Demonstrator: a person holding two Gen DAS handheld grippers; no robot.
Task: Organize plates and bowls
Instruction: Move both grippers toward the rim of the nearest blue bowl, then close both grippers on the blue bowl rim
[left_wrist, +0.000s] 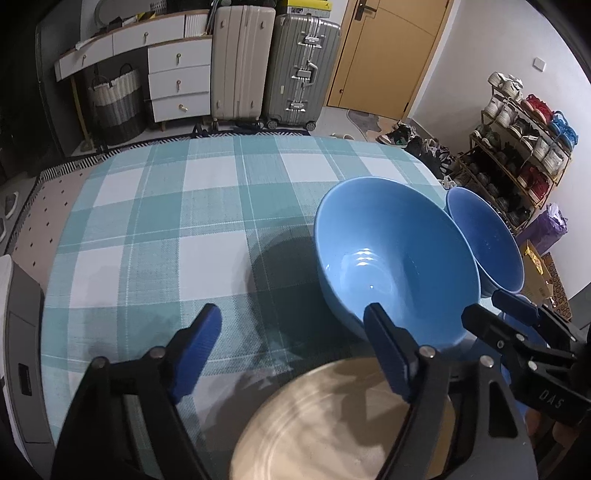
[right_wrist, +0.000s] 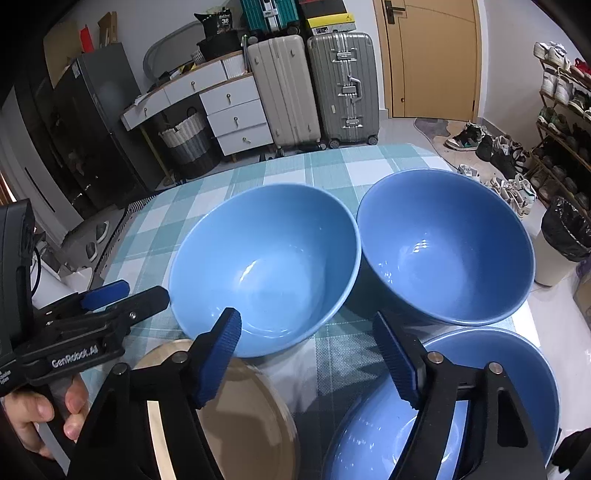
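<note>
Checked tablecloth; tan plate blurred, edge-cropped.

Two upright blue bowls side by side behind beige plate, blue plate

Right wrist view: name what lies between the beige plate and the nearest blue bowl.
Only bare checked tablecloth separates the beige plate from the nearest blue bowl, seen in the right wrist view.

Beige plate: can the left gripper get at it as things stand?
Probably yes. The beige plate lies just below the open left gripper, nothing stacked on it; the near blue bowl sits beyond its far edge.
</note>
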